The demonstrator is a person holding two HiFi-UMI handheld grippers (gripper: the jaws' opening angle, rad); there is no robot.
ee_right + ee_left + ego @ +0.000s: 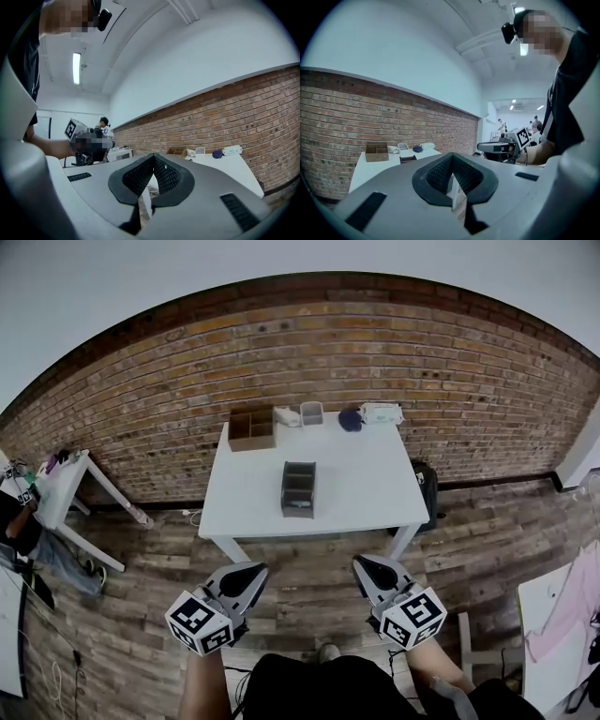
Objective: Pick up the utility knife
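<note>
Closed and empty: left tongs [251, 570] and right tongs [368, 566], on the near side, well apart from the white counter [366, 488].

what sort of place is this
Probably an indoor lab or studio workspace: a bare brick wall, a wood-plank floor, and a white table carrying small organizer boxes.

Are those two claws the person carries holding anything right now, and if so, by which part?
Nothing is held. The left claw and the right claw are both closed with nothing between them, well short of the white table.
</note>
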